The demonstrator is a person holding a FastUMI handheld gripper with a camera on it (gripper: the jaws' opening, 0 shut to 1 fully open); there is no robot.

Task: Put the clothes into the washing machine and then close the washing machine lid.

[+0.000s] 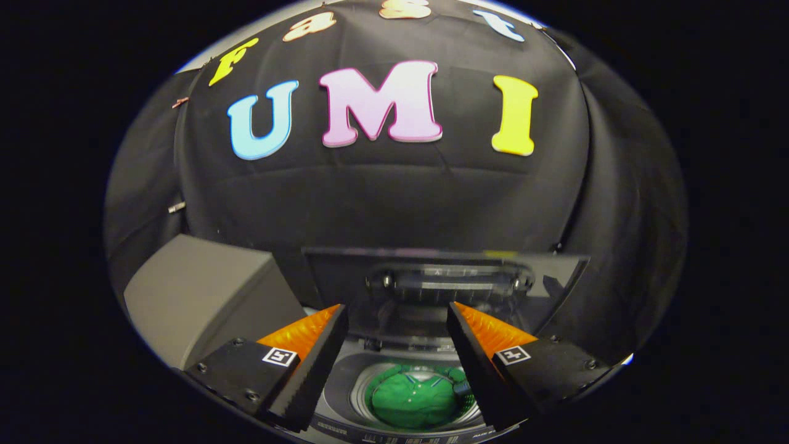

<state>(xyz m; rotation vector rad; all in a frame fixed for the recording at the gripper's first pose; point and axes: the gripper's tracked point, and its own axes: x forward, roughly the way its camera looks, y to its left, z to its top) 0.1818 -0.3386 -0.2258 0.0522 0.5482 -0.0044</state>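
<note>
Fingers (320, 364) apart, clothes (414, 399) in washer (345, 394)

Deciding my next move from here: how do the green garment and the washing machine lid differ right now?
The green garment lies bunched low inside the drum; the washing machine lid stands raised behind the opening. The garment is bright, soft and crumpled; the lid is dark, flat and rigid. The garment looks placed already; the lid is not yet closed. Both sit between and beyond the open fingers of the hand-held gripper, which holds nothing.
</note>
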